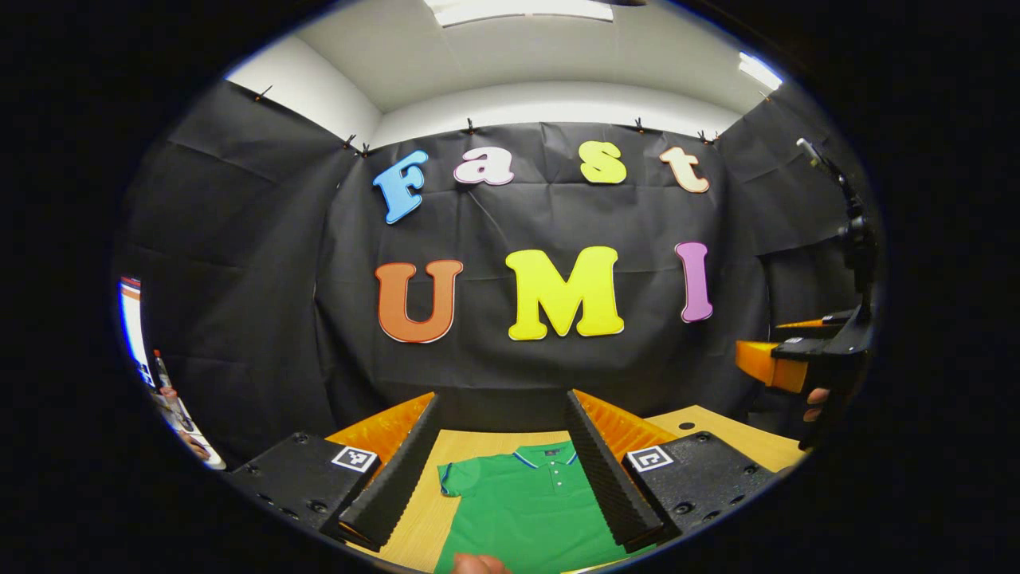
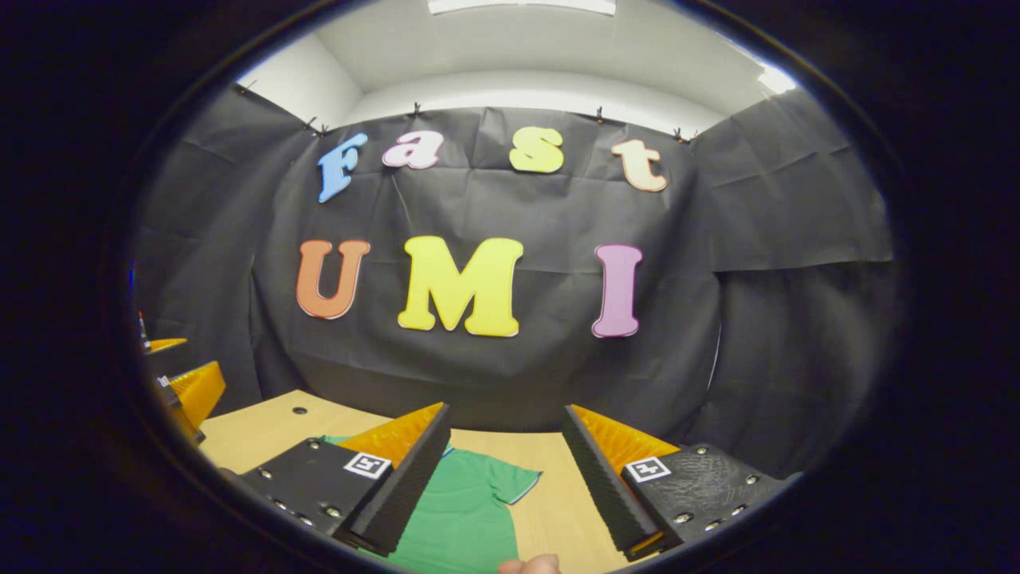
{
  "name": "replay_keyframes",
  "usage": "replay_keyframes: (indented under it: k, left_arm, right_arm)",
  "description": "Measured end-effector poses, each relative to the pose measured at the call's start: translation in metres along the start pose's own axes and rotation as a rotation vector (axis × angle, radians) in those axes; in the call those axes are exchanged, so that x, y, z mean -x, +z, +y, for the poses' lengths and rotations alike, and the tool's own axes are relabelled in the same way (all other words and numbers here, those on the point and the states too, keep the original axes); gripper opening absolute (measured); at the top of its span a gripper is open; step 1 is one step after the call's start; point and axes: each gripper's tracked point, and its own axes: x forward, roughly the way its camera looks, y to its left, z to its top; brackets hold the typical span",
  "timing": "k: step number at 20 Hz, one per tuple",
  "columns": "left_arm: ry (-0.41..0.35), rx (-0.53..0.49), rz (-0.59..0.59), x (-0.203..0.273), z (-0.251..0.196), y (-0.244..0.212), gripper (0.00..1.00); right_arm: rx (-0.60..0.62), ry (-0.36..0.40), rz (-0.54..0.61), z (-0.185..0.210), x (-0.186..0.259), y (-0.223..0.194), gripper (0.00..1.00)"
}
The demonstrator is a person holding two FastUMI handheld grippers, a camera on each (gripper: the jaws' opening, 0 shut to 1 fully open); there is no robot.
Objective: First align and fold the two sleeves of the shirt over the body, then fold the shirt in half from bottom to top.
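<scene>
where the shirt [image 1: 526,502] lies flat, bare wooden table [image 2: 550,510] around it

Green polo shirt [image 1: 530,502] flat on the wooden counter [image 1: 717,426], unfolded.

Front side up, collar at the far end toward the booth wall, collar edged with a light stripe, button placket showing a few small buttons. In my left gripper view one short sleeve sticks out to the side by the collar; in my right gripper view the other short sleeve [image 2: 514,482] lies spread out flat on the counter, not folded over the body.
</scene>
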Motion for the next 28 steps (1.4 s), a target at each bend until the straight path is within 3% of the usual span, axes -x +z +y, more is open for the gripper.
replay_keyframes:
  k: [4, 7, 11, 15, 17, 22, 28]
  left_arm:
    - [-0.007, 0.052, 0.027, -0.028, 0.022, -0.009, 0.98]
    - [0.002, 0.052, 0.040, -0.049, 0.041, -0.013, 0.98]
    - [0.030, 0.054, 0.057, -0.067, 0.053, -0.019, 0.98]
    - [0.066, 0.060, 0.086, -0.077, 0.058, -0.025, 0.98]
    - [0.074, 0.078, 0.095, -0.082, 0.055, -0.024, 0.98]
    - [0.089, 0.059, 0.095, -0.096, 0.052, -0.020, 0.98]
    - [0.091, 0.045, 0.084, -0.105, 0.040, -0.018, 0.98]
  right_arm:
    - [-0.012, -0.063, 0.047, -0.006, -0.062, -0.013, 0.94]
    - [0.006, -0.072, 0.169, -0.006, -0.110, -0.043, 0.91]
    - [-0.022, -0.035, 0.412, -0.006, -0.174, -0.106, 0.92]
    - [0.033, -0.081, 0.528, -0.033, -0.242, -0.162, 0.92]
    - [0.018, -0.066, 0.594, -0.036, -0.271, -0.201, 0.92]
    - [-0.006, -0.078, 0.654, -0.058, -0.320, -0.272, 0.92]
    - [-0.013, -0.090, 0.705, -0.072, -0.340, -0.316, 0.91]
